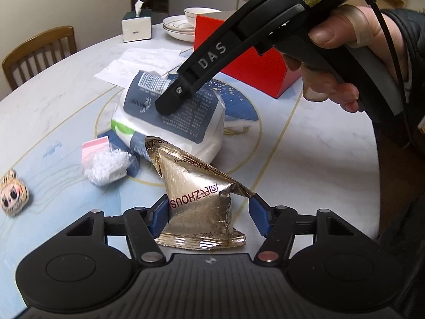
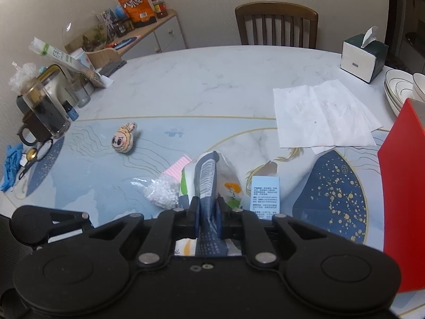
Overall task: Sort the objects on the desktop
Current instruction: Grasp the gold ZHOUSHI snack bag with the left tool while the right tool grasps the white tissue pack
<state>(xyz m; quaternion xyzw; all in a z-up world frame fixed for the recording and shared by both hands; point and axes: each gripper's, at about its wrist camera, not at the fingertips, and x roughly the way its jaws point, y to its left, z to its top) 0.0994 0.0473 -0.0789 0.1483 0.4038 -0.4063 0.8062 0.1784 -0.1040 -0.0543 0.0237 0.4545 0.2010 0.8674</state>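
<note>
A gold foil packet (image 1: 202,194) stands between the blue pads (image 1: 159,216) of my left gripper (image 1: 208,210). The left pad presses its side and the right pad meets its crumpled corner. Behind it lies a white tissue pack with a blue-grey label (image 1: 183,114). My right gripper (image 1: 172,101), held by a hand (image 1: 332,61), comes down onto it from the upper right. In the right wrist view my right gripper (image 2: 208,212) is shut on a pinched fold of the tissue pack's wrapper (image 2: 209,175).
A bag of white fluff with a pink header (image 1: 103,164) (image 2: 162,191) and a plush face toy (image 1: 13,194) (image 2: 124,138) lie left. A red box (image 1: 252,61) (image 2: 401,186), paper sheets (image 2: 321,117), plates (image 2: 395,90) and a tissue box (image 2: 361,58) stand behind. Jars (image 2: 45,109) crowd the far left edge.
</note>
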